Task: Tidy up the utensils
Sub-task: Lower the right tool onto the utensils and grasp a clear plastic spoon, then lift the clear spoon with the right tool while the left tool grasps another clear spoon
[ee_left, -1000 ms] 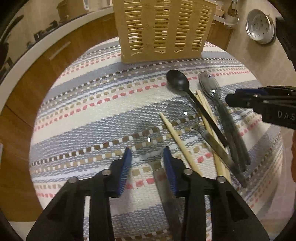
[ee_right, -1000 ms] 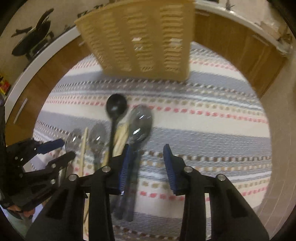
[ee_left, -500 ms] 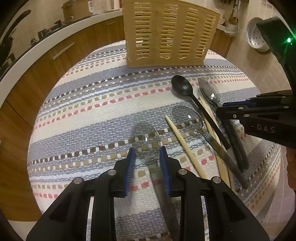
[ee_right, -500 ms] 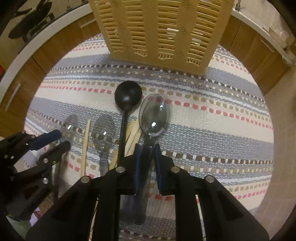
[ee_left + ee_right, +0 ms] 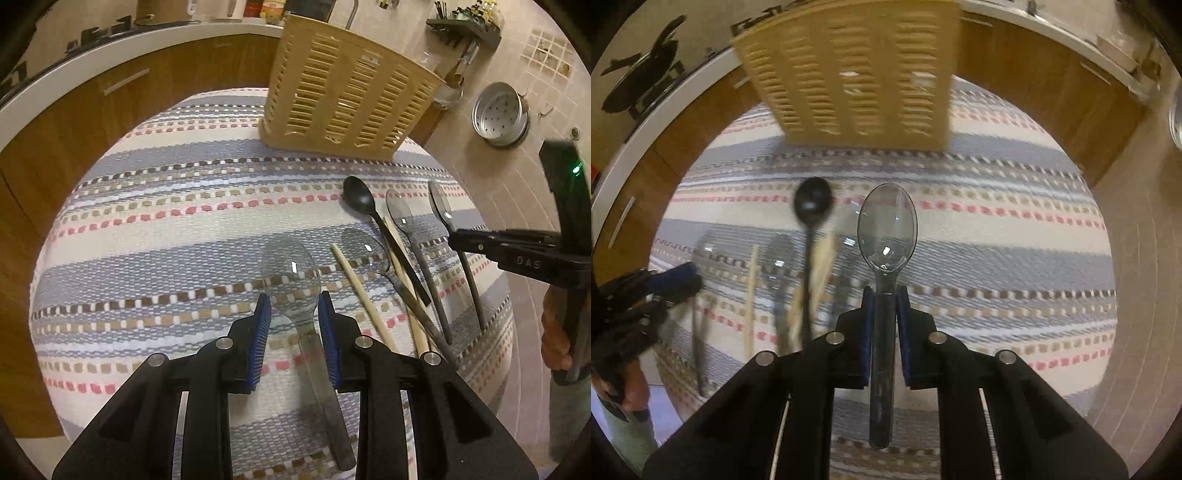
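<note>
My left gripper (image 5: 294,306) is shut on the neck of a clear plastic spoon (image 5: 291,273), its bowl pointing forward above the striped cloth. My right gripper (image 5: 885,295) is shut on the handle of a smoky clear spoon (image 5: 887,229) and holds it lifted off the cloth; it also shows in the left wrist view (image 5: 458,236). A black spoon (image 5: 360,199), two more clear spoons (image 5: 400,214) and wooden chopsticks (image 5: 354,280) lie on the cloth between the grippers. A beige slotted utensil holder (image 5: 347,96) stands at the far edge.
The striped woven cloth (image 5: 166,229) covers a round table. Wooden cabinets with a white counter (image 5: 110,81) curve behind it. A metal steamer pot (image 5: 500,114) sits on the tiled floor at right.
Both grippers closed on their spoons. The right gripper has lifted its smoky spoon off the cloth. The left gripper moved forward and shut on the clear spoon's neck.
</note>
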